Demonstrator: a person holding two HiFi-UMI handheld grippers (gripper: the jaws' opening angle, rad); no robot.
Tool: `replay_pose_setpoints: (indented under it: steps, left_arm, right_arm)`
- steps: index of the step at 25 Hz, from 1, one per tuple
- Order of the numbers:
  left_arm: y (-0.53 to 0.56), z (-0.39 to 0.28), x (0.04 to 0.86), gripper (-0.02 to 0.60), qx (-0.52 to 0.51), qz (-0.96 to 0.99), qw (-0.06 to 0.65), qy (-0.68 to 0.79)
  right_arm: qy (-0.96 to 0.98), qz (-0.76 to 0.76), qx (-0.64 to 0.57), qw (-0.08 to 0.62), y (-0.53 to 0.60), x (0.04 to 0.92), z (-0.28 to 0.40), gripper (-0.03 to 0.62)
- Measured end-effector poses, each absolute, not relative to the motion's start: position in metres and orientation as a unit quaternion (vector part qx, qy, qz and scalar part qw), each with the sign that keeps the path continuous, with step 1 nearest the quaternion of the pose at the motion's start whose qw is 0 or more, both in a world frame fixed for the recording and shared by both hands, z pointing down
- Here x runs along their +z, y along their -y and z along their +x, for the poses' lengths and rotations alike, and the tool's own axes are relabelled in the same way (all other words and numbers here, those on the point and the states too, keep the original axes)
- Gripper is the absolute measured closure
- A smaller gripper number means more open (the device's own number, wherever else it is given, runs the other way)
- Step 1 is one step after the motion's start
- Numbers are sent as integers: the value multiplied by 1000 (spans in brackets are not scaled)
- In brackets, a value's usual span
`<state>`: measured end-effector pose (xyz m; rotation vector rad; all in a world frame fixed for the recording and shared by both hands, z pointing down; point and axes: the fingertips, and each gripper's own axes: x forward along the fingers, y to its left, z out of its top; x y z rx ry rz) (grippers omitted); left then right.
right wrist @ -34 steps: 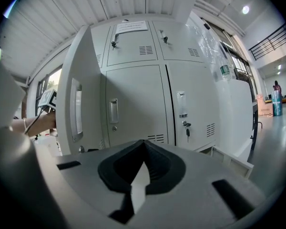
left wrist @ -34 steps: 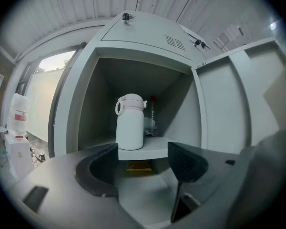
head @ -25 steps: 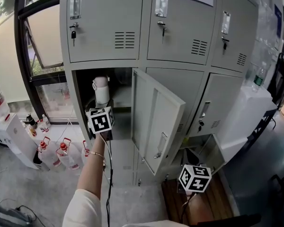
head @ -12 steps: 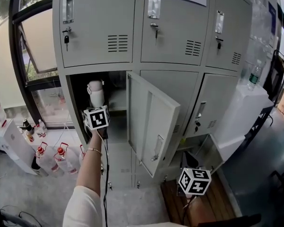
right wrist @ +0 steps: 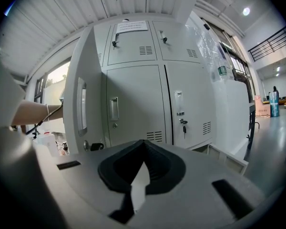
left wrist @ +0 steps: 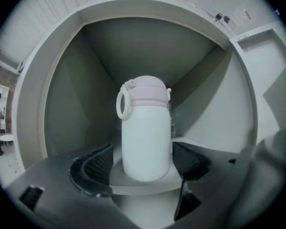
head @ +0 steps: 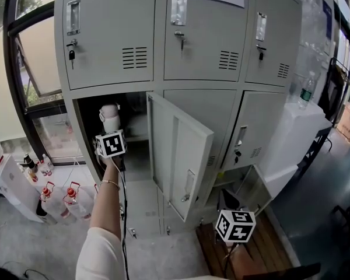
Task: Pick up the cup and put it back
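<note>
A white cup [left wrist: 145, 132] with a pale pink lid and a loop handle stands upright on the shelf [left wrist: 143, 187] of the open locker compartment; the head view shows the cup [head: 109, 116] just inside it. My left gripper [left wrist: 143, 165] reaches into the compartment with the cup's base between its jaws. The jaws are opening, and a thin gap shows beside the left pad [left wrist: 97, 163]. In the head view the left gripper [head: 109, 137] sits right below the cup. My right gripper [head: 235, 226] hangs low on the right, shut and empty [right wrist: 142, 168].
The compartment's door [head: 178, 150] swings out to the right of my left arm. A lower locker door [head: 251, 191] also stands open. Several red-capped bottles [head: 58, 197] are on the floor at left. A white cabinet [head: 297, 133] with a bottle [head: 306, 89] stands at right.
The head view has shifted, so the lockers sit lower and further left in the picture. My left gripper keeps its place at the cup in the locker. The right gripper has hardly moved.
</note>
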<state>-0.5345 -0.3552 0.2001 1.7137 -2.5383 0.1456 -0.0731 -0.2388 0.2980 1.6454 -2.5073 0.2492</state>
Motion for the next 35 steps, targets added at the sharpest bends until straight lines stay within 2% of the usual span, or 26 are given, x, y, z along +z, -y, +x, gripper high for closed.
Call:
replay_pose_setpoints:
  steps: [9, 19, 24, 35]
  left_arm:
    - [366, -536, 201, 227, 85, 550, 30, 830]
    - [376, -538, 196, 227, 84, 543, 31, 835]
    - [373, -542, 185, 229, 79, 521, 4, 850]
    - [373, -542, 184, 235, 52, 534, 24, 844]
  right_arm:
    - [831, 545, 82, 73, 238, 301, -73, 602]
    - [825, 552, 88, 81, 237, 309, -63, 602]
    - [825, 552, 87, 85, 238, 311, -62, 602]
    - [822, 555, 98, 85, 235, 317, -56, 602]
